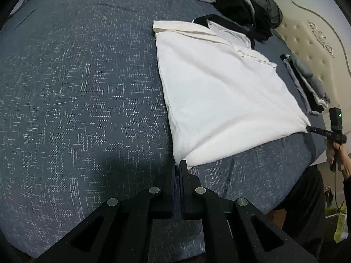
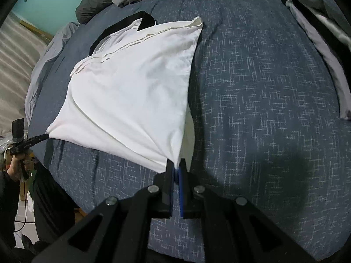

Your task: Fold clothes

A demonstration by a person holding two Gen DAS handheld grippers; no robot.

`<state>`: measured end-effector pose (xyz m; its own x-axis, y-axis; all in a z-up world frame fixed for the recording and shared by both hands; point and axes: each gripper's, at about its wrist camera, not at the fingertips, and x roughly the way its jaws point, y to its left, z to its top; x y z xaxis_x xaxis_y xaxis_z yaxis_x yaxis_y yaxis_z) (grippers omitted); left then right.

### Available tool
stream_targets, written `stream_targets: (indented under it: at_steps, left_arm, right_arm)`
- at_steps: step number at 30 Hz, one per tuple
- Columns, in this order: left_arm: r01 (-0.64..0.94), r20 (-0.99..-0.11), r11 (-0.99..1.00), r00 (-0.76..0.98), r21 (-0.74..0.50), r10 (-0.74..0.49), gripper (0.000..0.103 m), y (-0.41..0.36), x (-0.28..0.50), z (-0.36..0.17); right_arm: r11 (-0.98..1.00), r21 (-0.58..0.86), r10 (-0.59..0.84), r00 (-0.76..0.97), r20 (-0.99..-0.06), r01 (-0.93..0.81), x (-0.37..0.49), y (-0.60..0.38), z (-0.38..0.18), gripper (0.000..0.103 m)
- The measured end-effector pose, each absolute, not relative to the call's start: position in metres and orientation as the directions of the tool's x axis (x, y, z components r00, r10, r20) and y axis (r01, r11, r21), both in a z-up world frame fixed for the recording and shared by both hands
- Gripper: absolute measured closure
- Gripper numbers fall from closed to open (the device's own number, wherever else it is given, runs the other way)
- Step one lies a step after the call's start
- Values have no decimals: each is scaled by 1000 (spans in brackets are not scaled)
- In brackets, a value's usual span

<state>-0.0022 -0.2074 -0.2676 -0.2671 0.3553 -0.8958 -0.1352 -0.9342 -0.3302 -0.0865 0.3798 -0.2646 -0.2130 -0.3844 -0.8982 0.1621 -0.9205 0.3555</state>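
Note:
A white polo shirt point(image 1: 219, 83) with a black collar point(image 1: 221, 23) lies spread on the dark blue bedspread, sides folded in. My left gripper point(image 1: 178, 164) is shut on its near left hem corner. In the same view my right gripper point(image 1: 308, 128) pinches the other hem corner at the far right. The right wrist view shows the same white polo shirt point(image 2: 131, 92) pulled taut, my right gripper point(image 2: 176, 164) shut on its near corner, and my left gripper point(image 2: 45, 137) holding the left corner.
The blue patterned bedspread point(image 1: 76, 87) stretches wide to the left. A pile of dark and grey clothes point(image 1: 241, 4) lies beyond the collar. A stack of folded garments point(image 1: 307, 85) sits by the cream tufted headboard point(image 1: 316, 41). A person's hand point(image 1: 339, 155) holds the right tool.

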Motion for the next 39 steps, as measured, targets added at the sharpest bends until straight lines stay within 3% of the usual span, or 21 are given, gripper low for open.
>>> stream_targets:
  at_steps: [4, 8, 21, 30, 39]
  left_arm:
    - [-123, -898, -938, -272, -324, 345, 97, -209, -9, -261]
    - [-94, -876, -939, -337, -332, 343, 96, -226, -30, -240]
    - [-86, -888, -961, -366, -264, 277, 95, -197, -156, -269]
    - [-120, -899, -965, -352, -231, 259, 95, -187, -206, -301]
    - [-116, -879, -968, -405, -223, 251, 95, -189, -246, -297]
  right_arm:
    - [-927, 336, -368, -244, -897, 165, -92, 384, -252, 95]
    - [-930, 331, -366, -317, -875, 159, -101, 396, -232, 82]
    - [-936, 284, -342, -348, -873, 209, -204, 358, -245, 81]
    - [-948, 269, -312, -342, -886, 168, -262, 354, -279, 81]
    - [-960, 238, -277, -367, -888, 147, -303, 350, -295, 81]
